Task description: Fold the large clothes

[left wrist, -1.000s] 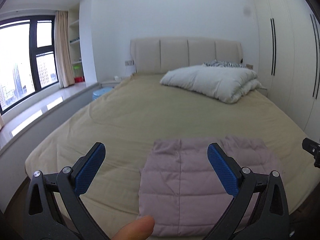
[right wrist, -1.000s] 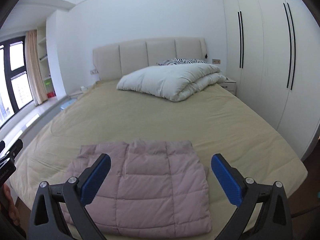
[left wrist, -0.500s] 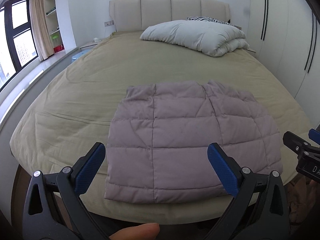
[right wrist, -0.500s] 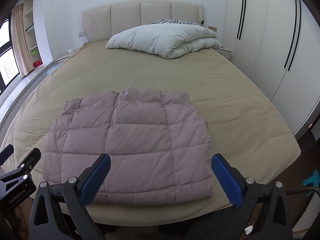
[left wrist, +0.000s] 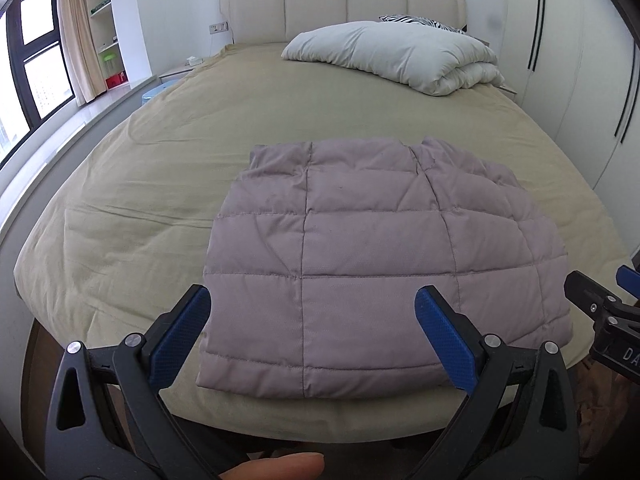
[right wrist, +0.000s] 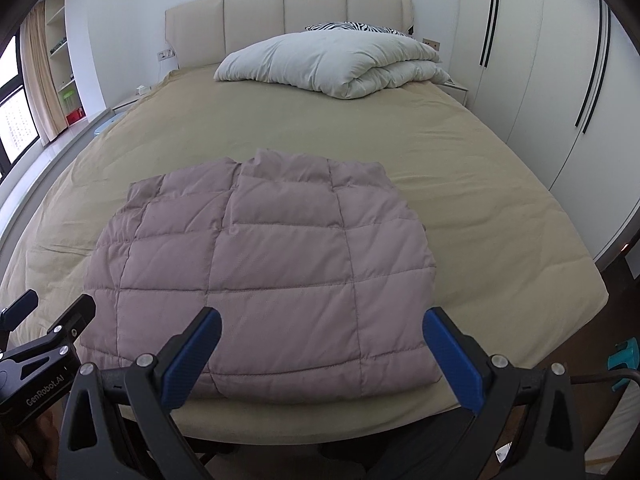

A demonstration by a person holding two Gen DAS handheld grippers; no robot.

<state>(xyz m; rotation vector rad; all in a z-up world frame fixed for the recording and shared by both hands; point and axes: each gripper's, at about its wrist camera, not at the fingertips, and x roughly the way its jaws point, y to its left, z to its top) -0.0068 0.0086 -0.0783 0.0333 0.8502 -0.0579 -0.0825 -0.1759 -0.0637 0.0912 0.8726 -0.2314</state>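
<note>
Two grippers hover at the foot of the bed, jaws spread wide, holding nothing: our left gripper [left wrist: 312, 336] and right gripper [right wrist: 320, 354]. Just past them lies a mauve quilted puffer jacket [left wrist: 372, 256], flat near the foot edge of the tan bedspread [left wrist: 152, 184], already looking partly folded into a rectangle. We judge it light, soft, puffy, springy and a bit slick; best pinched at the near hem corners. Farther off sit a folded white duvet [right wrist: 332, 64] and the headboard [right wrist: 288, 20].

Mauve quilted jacket [left wrist: 376, 264], tan bedspread [left wrist: 168, 168], white duvet [left wrist: 400, 56], zebra-stripe pillow [right wrist: 360, 27], blue/blk fingers [left wrist: 180, 334].
</note>
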